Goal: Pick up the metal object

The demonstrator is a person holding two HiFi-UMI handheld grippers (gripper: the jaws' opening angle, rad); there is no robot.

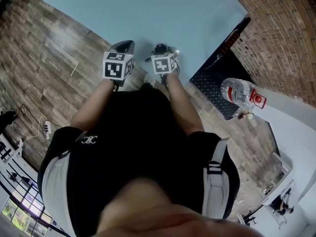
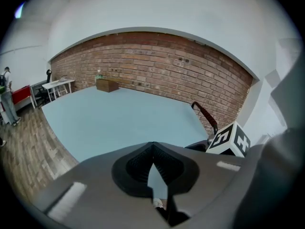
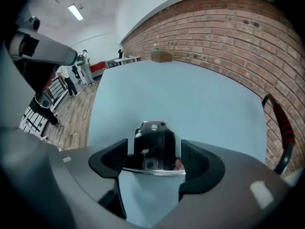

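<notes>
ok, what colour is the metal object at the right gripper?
Shiny, mirror-like silver. The metal object shows best in the right gripper view.

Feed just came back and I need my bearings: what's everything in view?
metal object: one, shiny silver, between the jaws of the right gripper
blue surface: one, light blue, spread out ahead
box: one, brown, far end of the blue surface
cart: one, black, red-striped handle, by the blue surface's right edge
water bottle: one, clear, red label, on the white table, right
brick wall: one, red-brown, right
left gripper: one, grey, jaws together, empty
right gripper: one, grey, jaws wide, either side of the metal object
</notes>
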